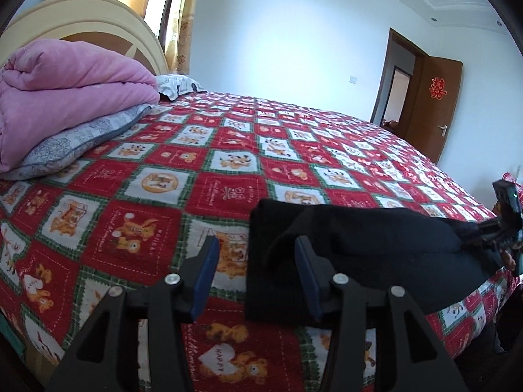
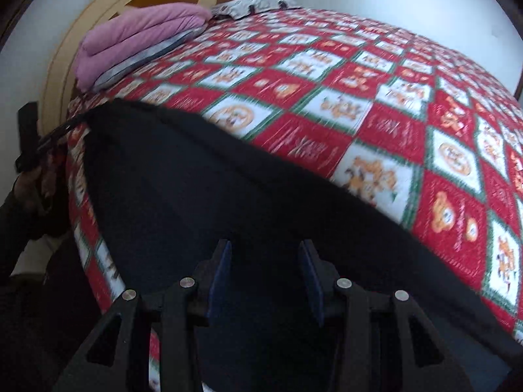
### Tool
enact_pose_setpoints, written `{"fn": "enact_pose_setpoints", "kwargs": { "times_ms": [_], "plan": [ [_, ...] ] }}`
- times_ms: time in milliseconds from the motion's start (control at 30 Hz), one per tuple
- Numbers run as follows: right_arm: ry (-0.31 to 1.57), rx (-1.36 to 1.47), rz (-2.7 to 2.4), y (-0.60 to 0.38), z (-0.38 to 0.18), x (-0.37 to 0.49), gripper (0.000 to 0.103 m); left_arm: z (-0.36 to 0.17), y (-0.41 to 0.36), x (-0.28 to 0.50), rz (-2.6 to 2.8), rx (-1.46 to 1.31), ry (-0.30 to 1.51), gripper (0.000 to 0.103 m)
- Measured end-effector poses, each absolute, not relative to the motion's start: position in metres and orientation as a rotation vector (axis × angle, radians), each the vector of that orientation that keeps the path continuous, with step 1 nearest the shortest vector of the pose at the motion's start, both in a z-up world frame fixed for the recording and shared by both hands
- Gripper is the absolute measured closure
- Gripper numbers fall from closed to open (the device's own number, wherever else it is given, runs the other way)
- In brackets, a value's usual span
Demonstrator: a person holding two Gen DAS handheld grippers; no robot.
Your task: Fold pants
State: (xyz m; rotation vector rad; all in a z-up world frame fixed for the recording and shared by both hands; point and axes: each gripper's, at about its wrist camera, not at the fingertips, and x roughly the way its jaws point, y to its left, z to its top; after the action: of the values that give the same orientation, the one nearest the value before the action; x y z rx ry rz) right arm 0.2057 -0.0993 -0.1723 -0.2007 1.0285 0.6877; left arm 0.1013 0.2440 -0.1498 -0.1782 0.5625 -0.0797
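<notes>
Black pants (image 1: 376, 245) lie folded lengthwise along the near edge of the bed. My left gripper (image 1: 258, 254) is open and empty, just above the pants' left end, its right finger over the cloth. In the right wrist view the pants (image 2: 202, 196) stretch away toward the left. My right gripper (image 2: 264, 258) is open, hovering over the near end of the pants. The right gripper also shows in the left wrist view (image 1: 493, 232) at the pants' far right end. The left gripper shows in the right wrist view (image 2: 49, 140) at the far end.
The bed has a red, white and green patchwork bedspread (image 1: 228, 163). A folded pink quilt (image 1: 65, 98) on a grey pillow (image 1: 72, 143) sits by the headboard (image 1: 108, 16). A brown door (image 1: 434, 107) stands open at the right. The bed's edge runs below the pants.
</notes>
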Motion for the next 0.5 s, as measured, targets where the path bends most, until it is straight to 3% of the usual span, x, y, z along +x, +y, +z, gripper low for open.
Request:
{"fn": "enact_pose_setpoints", "kwargs": {
  "times_ms": [167,400,500],
  "plan": [
    [1.101,-0.224,0.855,-0.099,-0.171,0.169,0.058,-0.153,0.243,0.1,-0.075,-0.19,0.575,0.052],
    [0.92,-0.167,0.744,-0.1,-0.142,0.183,0.058,-0.143,0.255,0.099,-0.006,-0.208,0.568,0.05],
    [0.915,-0.168,0.697,-0.098,-0.15,0.206,0.052,-0.139,0.261,0.094,0.027,-0.19,0.566,0.05]
  ]
}}
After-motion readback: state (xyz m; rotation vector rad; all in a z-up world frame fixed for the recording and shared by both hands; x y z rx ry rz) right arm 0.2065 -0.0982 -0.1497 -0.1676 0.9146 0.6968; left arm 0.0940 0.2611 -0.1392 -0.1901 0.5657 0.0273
